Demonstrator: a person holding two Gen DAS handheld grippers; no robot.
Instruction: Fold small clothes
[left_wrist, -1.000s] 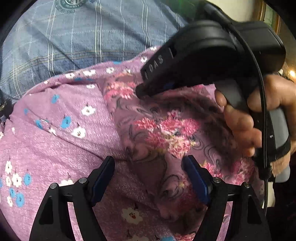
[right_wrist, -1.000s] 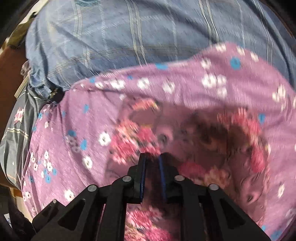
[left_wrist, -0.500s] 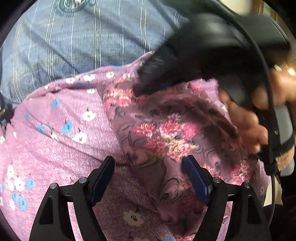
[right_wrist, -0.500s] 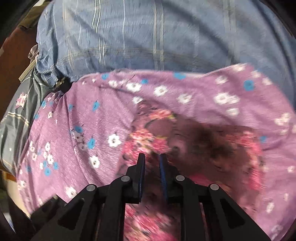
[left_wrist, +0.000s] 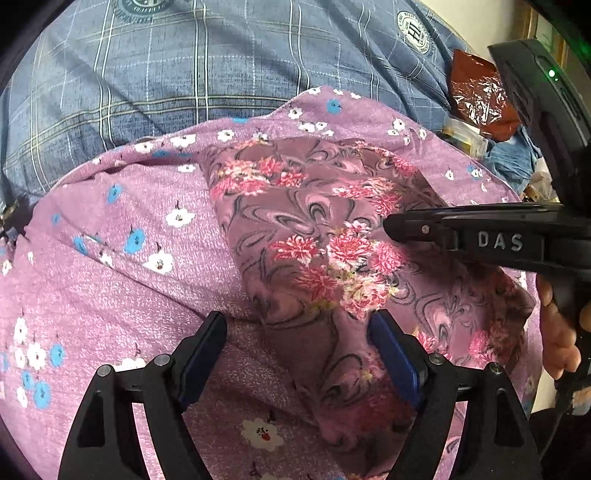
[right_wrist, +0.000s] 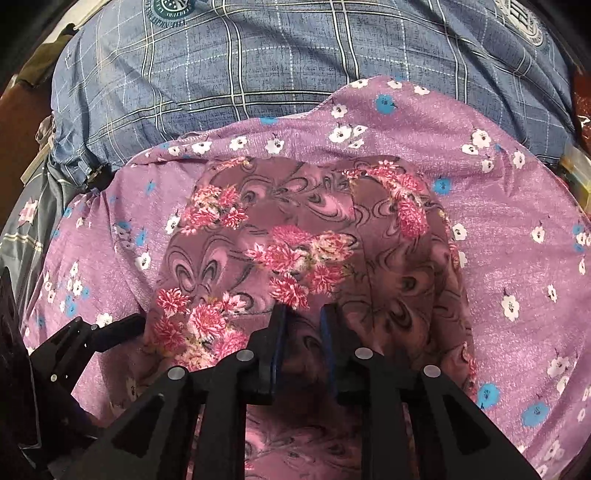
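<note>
We have the small dark flowered cloth (right_wrist: 295, 236) lying folded on top of the lilac spread (right_wrist: 517, 236), straight ahead of the right gripper (right_wrist: 301, 314), whose jaws stand narrow, have just been easing apart, and have only a flat stretch of that cloth below the gap, pinched by neither pad. The left gripper (left_wrist: 299, 325) sits wide over the cloth's near end, gripping nothing. To fold well, we should take one edge cleanly, lift only that layer, and keep the spread underneath from bunching.

Left gripper (left_wrist: 297, 338) wide apart and angled downward; right gripper (right_wrist: 301, 314) narrowly parted, jaws just opening slightly.
</note>
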